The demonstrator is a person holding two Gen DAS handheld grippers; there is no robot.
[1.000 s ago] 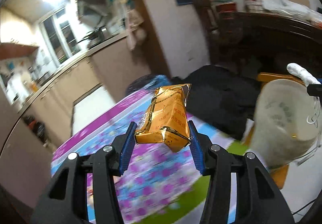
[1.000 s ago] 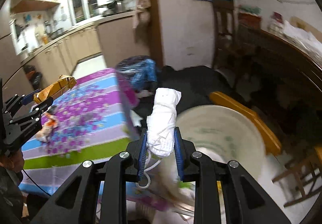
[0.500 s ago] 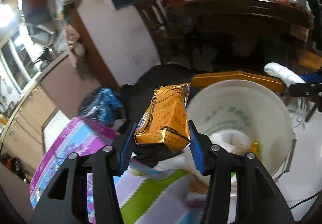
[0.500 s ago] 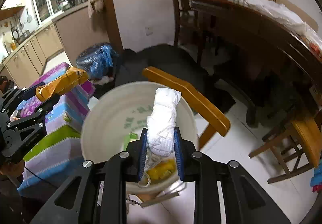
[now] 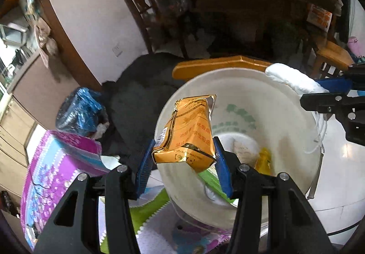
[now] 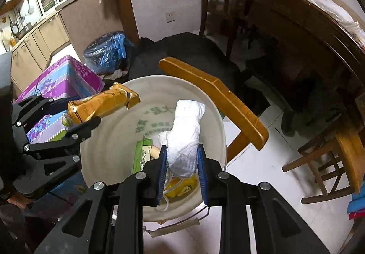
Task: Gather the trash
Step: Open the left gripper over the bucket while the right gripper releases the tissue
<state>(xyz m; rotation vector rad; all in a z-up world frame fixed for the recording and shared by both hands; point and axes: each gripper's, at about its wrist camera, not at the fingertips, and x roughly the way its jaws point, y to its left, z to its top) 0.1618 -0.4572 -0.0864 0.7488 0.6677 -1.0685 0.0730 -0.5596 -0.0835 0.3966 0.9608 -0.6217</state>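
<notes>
My left gripper [image 5: 183, 158] is shut on an orange foil snack packet [image 5: 188, 130] and holds it over the left rim of a white plastic bucket [image 5: 294, 137]. The packet [image 6: 102, 105] and bucket [image 6: 109, 139] also show in the right wrist view. My right gripper [image 6: 182, 169] is shut on a rolled white face mask [image 6: 186, 137] above the bucket's near side; its ear loops hang down. The mask [image 5: 292, 79] shows at the bucket's right rim in the left wrist view. A green box [image 6: 141, 158] and yellow wrapper [image 6: 184, 186] lie inside the bucket.
A table with a purple flowered cloth [image 6: 59, 80] stands left of the bucket. A wooden chair back [image 6: 216, 98] is just behind it. A blue trash bag [image 6: 107, 53] and dark cloth [image 6: 189, 50] lie on the floor. A dark wooden table [image 6: 296, 16] is at right.
Both grippers have swung from the flowered table over to the bucket, still holding the packet and the mask. The bucket's inside has come fully into view below them.
</notes>
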